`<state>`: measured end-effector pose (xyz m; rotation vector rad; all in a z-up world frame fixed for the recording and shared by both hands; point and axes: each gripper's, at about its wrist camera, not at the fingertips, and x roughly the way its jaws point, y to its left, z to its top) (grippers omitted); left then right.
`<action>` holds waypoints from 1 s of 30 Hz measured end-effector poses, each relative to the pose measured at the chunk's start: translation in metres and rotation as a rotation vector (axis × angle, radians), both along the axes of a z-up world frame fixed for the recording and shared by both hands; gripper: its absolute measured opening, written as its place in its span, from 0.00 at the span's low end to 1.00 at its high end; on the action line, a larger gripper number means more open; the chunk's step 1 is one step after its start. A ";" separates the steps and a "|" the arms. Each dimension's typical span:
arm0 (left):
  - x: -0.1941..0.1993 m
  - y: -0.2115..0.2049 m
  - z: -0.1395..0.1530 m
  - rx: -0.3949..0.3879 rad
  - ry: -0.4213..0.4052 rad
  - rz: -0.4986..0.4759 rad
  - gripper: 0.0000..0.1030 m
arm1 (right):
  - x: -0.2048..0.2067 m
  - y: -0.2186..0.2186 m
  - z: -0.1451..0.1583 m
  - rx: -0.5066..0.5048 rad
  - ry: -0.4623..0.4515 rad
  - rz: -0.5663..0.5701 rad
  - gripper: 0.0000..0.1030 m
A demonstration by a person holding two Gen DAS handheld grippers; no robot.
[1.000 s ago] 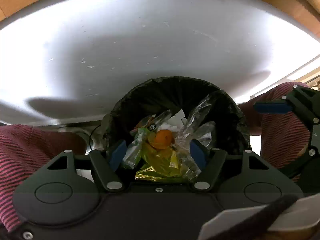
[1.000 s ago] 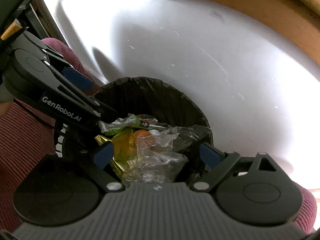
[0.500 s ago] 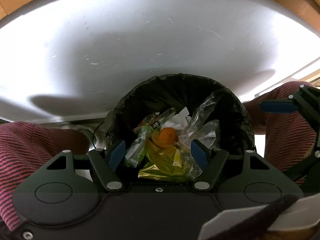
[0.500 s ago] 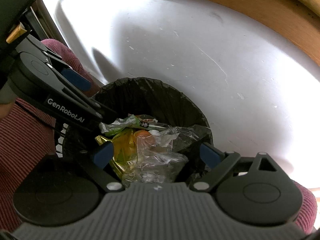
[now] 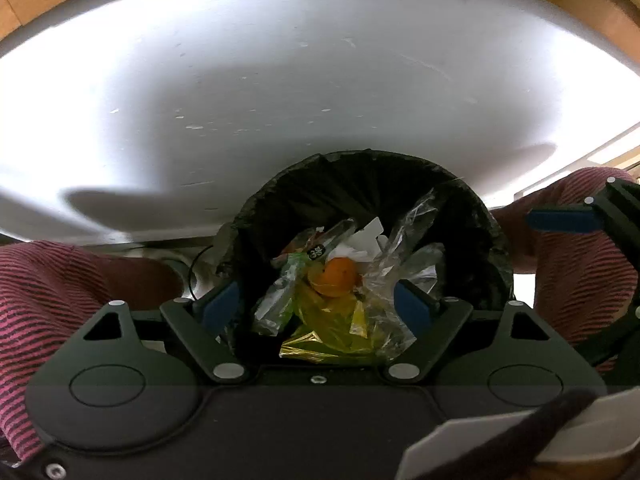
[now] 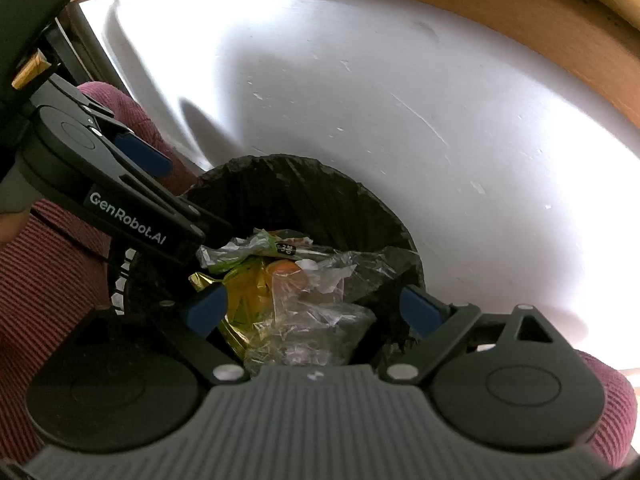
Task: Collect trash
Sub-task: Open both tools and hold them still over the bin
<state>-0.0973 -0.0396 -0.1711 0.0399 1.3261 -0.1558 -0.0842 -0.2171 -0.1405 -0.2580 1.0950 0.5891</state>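
The trash (image 5: pixel 336 300) sits in a round bin with a black bag (image 5: pixel 372 184) in it. The bin stands just under both grippers, which point down at it, and the pile shows between their blue pads.

The left gripper (image 5: pixel 318 306) has its two sides apart and they are opening wider. Nothing is pinched; the pads are clear of the wrappers. The right gripper (image 6: pixel 316 306) also has its sides wide apart, one on each side of the pile, and holds nothing.

The pile is crinkly clear plastic (image 6: pixel 316 320), a shiny yellow wrapper (image 5: pixel 324 336), a green wrapper (image 5: pixel 286 288), a bit of white paper (image 5: pixel 370 236) and a round orange thing (image 5: pixel 338 276). The pile is a jumble and points no clear way. The bin's mouth faces up.
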 end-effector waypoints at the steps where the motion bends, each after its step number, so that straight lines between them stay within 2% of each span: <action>1: 0.000 0.000 0.000 0.004 0.001 -0.002 0.82 | 0.000 0.000 0.000 0.000 0.000 0.000 0.95; 8: -0.001 -0.001 -0.001 0.008 -0.009 -0.003 0.82 | 0.000 -0.001 -0.001 -0.001 -0.001 -0.006 0.95; 18: -0.001 0.000 0.000 0.013 -0.023 -0.001 0.88 | 0.000 -0.002 -0.002 -0.001 0.001 -0.007 0.95; 24: -0.002 -0.003 -0.003 0.059 -0.017 -0.004 0.89 | 0.000 -0.002 -0.002 -0.001 0.000 -0.006 0.95; 30: -0.002 0.000 -0.003 0.048 -0.012 0.001 0.90 | -0.001 -0.003 -0.003 -0.002 0.001 -0.008 0.95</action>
